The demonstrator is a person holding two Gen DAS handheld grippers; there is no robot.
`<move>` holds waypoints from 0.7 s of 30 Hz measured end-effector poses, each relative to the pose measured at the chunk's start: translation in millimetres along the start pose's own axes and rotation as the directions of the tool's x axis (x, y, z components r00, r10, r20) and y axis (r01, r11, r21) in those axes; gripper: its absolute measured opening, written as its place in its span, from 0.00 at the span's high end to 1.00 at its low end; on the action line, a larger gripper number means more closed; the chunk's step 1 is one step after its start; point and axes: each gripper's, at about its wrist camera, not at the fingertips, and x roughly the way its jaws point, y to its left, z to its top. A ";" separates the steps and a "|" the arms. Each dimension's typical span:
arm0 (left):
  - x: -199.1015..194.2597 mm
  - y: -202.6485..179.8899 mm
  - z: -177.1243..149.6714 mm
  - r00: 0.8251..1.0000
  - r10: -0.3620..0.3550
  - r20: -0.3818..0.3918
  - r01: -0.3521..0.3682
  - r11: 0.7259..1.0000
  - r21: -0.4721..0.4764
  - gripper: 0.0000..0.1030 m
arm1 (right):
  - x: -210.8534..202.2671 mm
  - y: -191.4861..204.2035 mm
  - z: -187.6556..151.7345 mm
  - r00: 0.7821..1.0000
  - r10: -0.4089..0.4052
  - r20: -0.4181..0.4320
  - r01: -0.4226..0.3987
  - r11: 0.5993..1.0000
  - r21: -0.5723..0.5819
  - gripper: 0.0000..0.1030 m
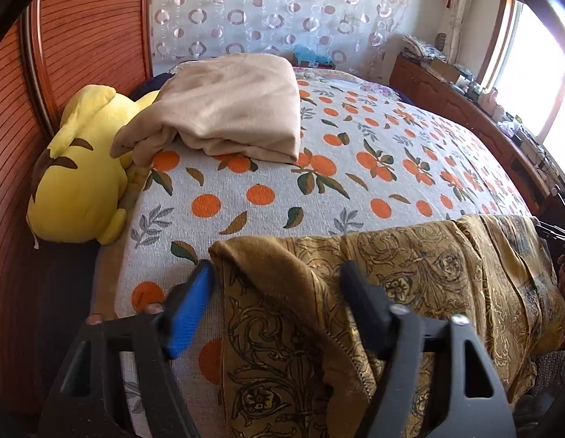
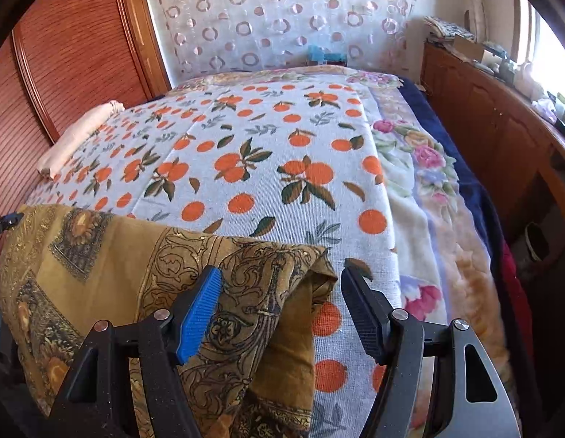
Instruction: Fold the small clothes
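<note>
A mustard-gold patterned cloth (image 1: 410,277) lies rumpled across the near edge of the bed (image 1: 318,197), on its orange-print cover, well apart from the folded beige cloth (image 1: 231,109) and the yellow plush toy (image 1: 78,168) at the far left side. The left gripper (image 1: 278,277) stands over the cloth's left corner, jaws released, with a raised fold between them but no pad pressing on it. The right gripper (image 2: 282,284) stands over the right corner (image 2: 318,266), jaws likewise released, that corner lying in the gap, ungrasped.
</note>
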 end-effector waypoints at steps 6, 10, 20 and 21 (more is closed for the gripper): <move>1.4 4.7 3.4 1.000 -0.010 -0.011 0.010 1.000 0.004 0.37 | 6.1 -10.0 3.6 1.000 -0.018 0.009 0.018 0.999 0.029 0.32; 0.5 -4.2 -0.3 1.000 0.011 -0.003 -0.011 0.999 0.051 0.50 | 8.4 -4.4 1.5 1.000 -0.019 0.015 0.018 1.000 0.015 0.32; -12.7 -14.2 -2.7 0.999 -0.017 0.040 0.014 0.997 0.071 0.90 | 1.2 1.9 -5.2 0.999 0.035 0.016 -0.035 0.999 0.002 0.78; -17.8 -17.3 -3.2 0.998 -0.020 0.056 0.016 0.997 0.077 0.91 | 0.1 2.9 -6.4 0.998 0.059 0.012 -0.059 0.998 0.003 0.88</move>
